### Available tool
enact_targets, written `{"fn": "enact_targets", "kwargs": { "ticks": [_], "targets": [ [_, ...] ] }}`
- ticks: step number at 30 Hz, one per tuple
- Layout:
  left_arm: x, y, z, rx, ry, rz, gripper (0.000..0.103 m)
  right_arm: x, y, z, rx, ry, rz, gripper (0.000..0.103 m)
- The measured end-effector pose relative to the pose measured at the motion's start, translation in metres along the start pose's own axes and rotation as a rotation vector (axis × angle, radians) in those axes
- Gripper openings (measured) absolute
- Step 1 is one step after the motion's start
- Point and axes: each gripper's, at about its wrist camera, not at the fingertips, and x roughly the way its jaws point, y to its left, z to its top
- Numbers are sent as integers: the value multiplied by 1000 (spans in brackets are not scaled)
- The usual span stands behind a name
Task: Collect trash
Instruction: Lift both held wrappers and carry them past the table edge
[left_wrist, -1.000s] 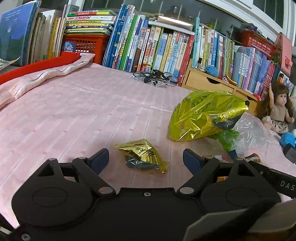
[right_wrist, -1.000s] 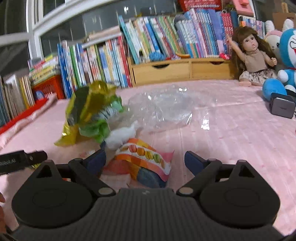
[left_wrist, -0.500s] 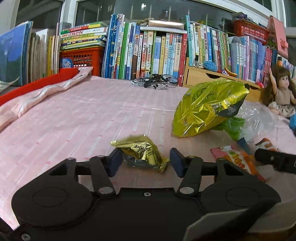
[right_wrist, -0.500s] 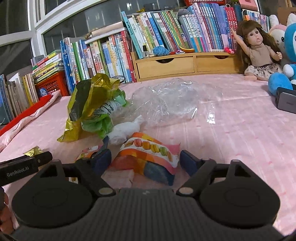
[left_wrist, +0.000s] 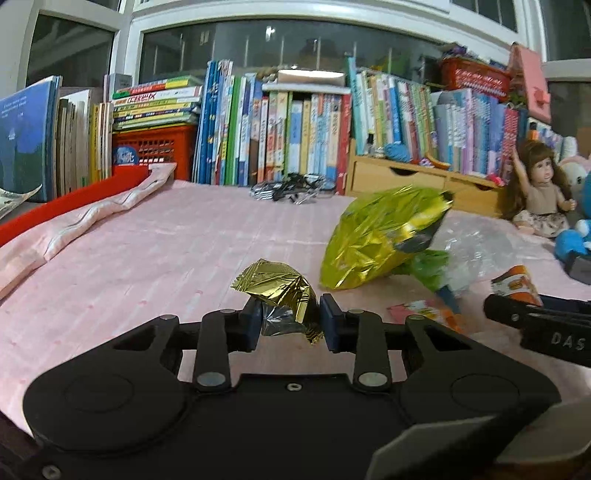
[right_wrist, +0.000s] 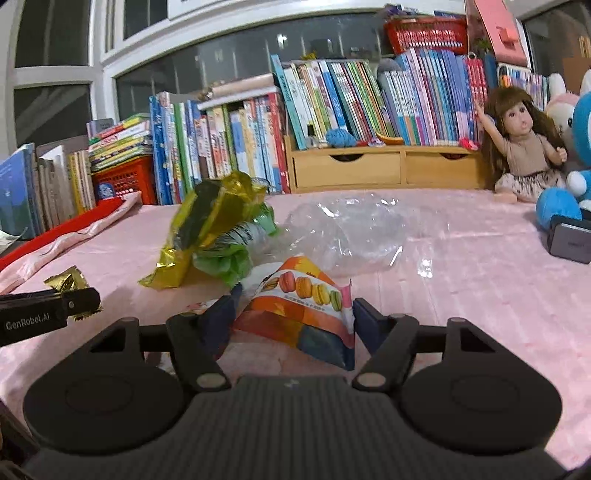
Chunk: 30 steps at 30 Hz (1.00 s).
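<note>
A pink bedspread (left_wrist: 155, 251) is spread across both views, backed by a long row of books (right_wrist: 332, 99) and a wooden drawer unit (right_wrist: 384, 168). On it, toward the middle, a crumpled yellow-green foil bag (left_wrist: 376, 236) is propped over a green wrapper (right_wrist: 221, 264), with a clear plastic bag (right_wrist: 347, 232) lying just beside them. A doll (right_wrist: 524, 144) is seated at the far right edge.

In the right wrist view, a macaron-printed packet (right_wrist: 303, 310) is seen between the fingers of the right gripper (right_wrist: 293, 314); the jaws are closing, and both pads appear to be touching the packet's ends, its near corner drooping toward the gripper body.

In the left wrist view, a small gold foil wrapper (left_wrist: 282, 295) is pinched between the blue pads (left_wrist: 328, 321) of the left gripper (left_wrist: 288, 321), whose jaws are closing on it; its crumpled top is raised above the fingertips, clear of the bedspread. The two grippers are held side by side, each visible at the edge of the other's view
</note>
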Motion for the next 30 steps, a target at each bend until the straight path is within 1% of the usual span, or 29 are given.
{"fn": "enact_targets", "kwargs": {
  "ticks": [4, 12, 23, 30],
  "targets": [
    [-21, -5, 0, -11, -11, -42, 31, -16, 3, 3, -5, -12, 27, 72],
    [-61, -16, -14, -12, 27, -119, 31, -53, 2, -7, 23, -14, 87, 72],
    [-103, -28, -44, 41, 99, -153, 31, -99, 12, -33, 0, -15, 138, 72],
    [-118, -29, -60, 63, 154, -177, 31, -121, 22, -49, -51, -5, 157, 73]
  ]
}}
